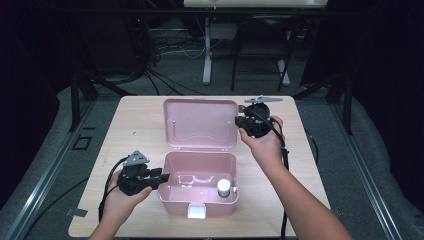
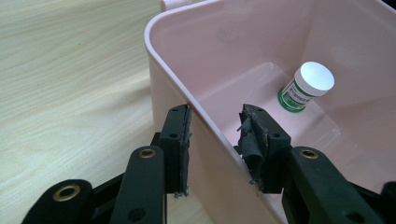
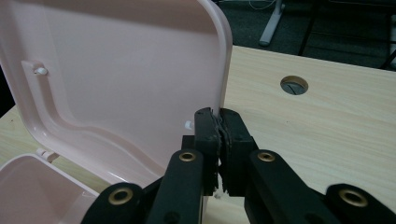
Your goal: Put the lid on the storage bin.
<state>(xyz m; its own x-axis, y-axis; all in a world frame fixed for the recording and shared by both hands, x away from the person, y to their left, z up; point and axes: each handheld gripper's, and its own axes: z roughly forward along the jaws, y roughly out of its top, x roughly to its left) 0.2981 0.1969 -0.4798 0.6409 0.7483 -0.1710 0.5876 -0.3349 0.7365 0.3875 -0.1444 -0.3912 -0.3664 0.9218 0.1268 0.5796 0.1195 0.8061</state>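
The box (image 1: 200,192) wall was straddled by the loose left gripper (image 2: 217,140); the lid (image 3: 116,79) edge, frame centre, was pinched by the right gripper (image 3: 218,140), best swung slowly.

A bottle (image 1: 223,187) stands in the box (image 1: 172,192), lid (image 1: 200,122) raised behind.

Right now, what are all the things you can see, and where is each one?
box: one, pink, open, at the near middle of the table
lid: one, pink, standing open behind the box
bottle: one, white cap and green label, upright inside the box at its right
latch: one, white, on the box's front wall
table: one, light wood, with a round hole in its top
left gripper: one, black, jaws astride the box's left wall
right gripper: one, black, shut on the lid's right edge
hands: two, one holding each gripper
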